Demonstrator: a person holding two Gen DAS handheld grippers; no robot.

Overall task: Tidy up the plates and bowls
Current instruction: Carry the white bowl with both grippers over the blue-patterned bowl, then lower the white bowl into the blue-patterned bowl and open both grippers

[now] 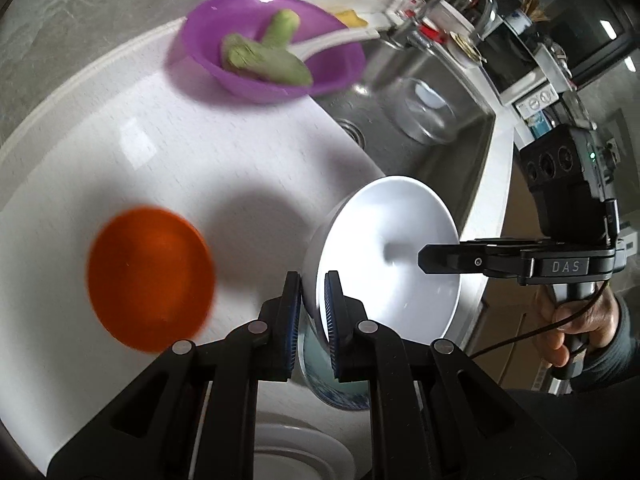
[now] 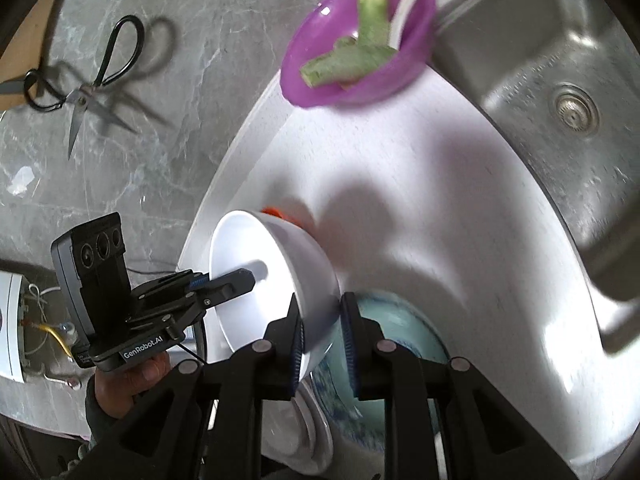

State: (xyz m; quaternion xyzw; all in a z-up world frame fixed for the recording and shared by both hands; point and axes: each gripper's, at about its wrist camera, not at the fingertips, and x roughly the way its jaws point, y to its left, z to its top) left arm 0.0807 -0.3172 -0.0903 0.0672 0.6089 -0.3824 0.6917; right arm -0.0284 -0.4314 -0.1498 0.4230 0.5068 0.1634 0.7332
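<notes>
White bowl (image 1: 384, 256) tilted above white counter (image 1: 160, 152), pinched at opposite rims by left gripper (image 1: 313, 308) and right gripper (image 2: 322, 332). Orange bowl (image 1: 150, 278) at 9 o'clock (blurred); purple bowl (image 1: 272, 46) at 12.

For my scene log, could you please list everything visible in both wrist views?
white bowl: 1, white, lifted and tilted, rim clamped by both tools
orange bowl: 1, orange, on white counter
purple bowl: 1, purple, counter's far edge, holds green vegetable pieces and a white spoon
blue-patterned bowl: 1, under white bowl
sink: 1, steel
glass bowl: 1, clear, in sink
scissors: 1, black-handled, grey marble top
left tool: shut on white bowl
right tool: shut on white bowl
</notes>
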